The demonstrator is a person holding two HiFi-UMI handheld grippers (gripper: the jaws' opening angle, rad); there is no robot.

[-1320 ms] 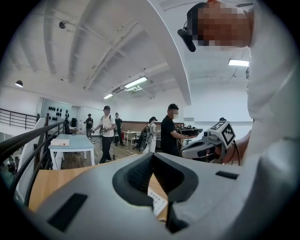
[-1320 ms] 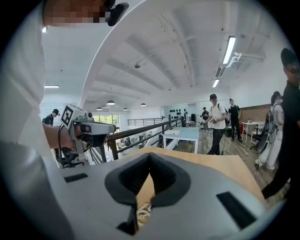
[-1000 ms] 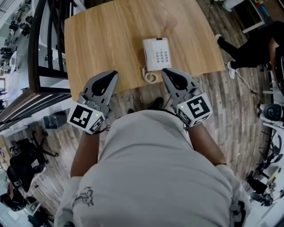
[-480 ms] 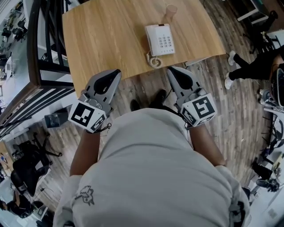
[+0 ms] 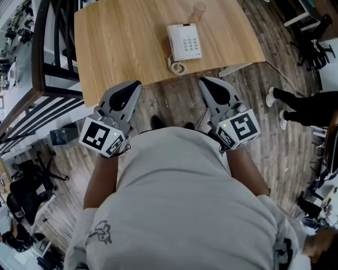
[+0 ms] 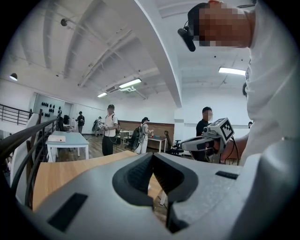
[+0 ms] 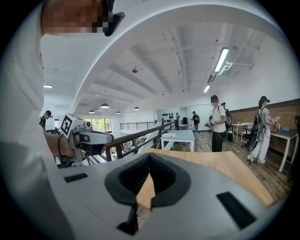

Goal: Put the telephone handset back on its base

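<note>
A white telephone (image 5: 185, 41) sits near the front edge of the wooden table (image 5: 121, 47), its coiled cord (image 5: 176, 66) trailing toward that edge. The handset seems to lie along the left side of the base; it is too small to be sure. Both grippers hang over the floor, short of the table. My left gripper (image 5: 136, 84) is shut with nothing in it, its jaws meeting in the left gripper view (image 6: 152, 157). My right gripper (image 5: 203, 80) is likewise shut with nothing in it (image 7: 149, 157). Neither touches the telephone.
A translucent cup (image 5: 199, 9) stands behind the telephone. A dark railing (image 5: 53, 47) runs along the table's left side. A seated person's legs (image 5: 306, 105) reach in at the right. Other people (image 7: 218, 122) stand further back in the room.
Both grippers and the person holding them have drawn back from the table edge onto the floor side. The telephone now appears farther away. The jaws stayed shut.
</note>
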